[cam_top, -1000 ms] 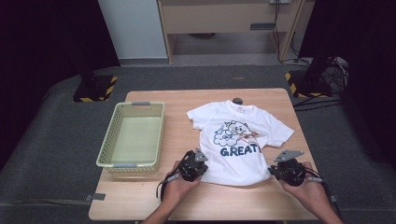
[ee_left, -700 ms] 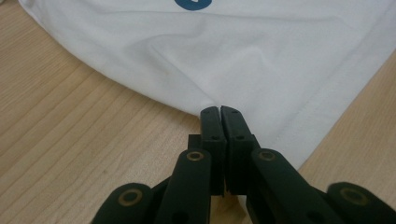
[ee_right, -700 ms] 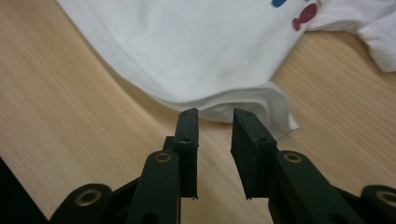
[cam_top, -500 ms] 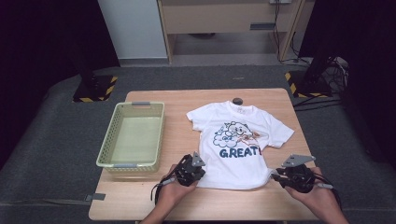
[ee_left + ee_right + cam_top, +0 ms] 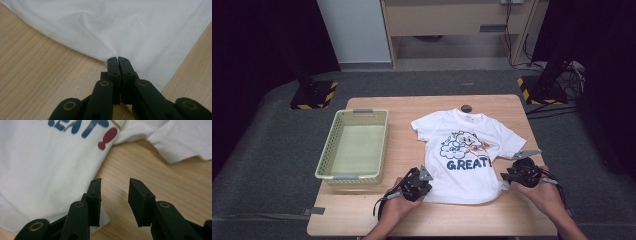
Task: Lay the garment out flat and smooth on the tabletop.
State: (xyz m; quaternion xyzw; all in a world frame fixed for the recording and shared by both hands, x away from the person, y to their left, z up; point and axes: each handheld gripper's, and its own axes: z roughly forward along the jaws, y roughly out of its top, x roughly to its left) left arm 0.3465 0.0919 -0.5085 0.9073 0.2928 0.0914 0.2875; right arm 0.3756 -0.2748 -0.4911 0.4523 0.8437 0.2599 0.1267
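The white T-shirt is lying flat at the desk's centre. The left hand-held gripper is pinching its hem at seven o'clock; the right hand-held gripper, just opening narrowly over bare wood, is hovering at four o'clock.

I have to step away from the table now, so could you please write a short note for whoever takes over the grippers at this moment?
Left gripper: shut on the T-shirt, pinching its lower hem corner.
Right gripper: jaws have just been opening; nothing between them but bare table, the shirt's other lower corner lying just beside one jaw.
The shirt lies flat, print up, mid-table; the green basket sits to its left with nothing in it.
Done: the shirt is spread out.
Left, probably: grip the right corner, fold the shirt, put it in the basket.
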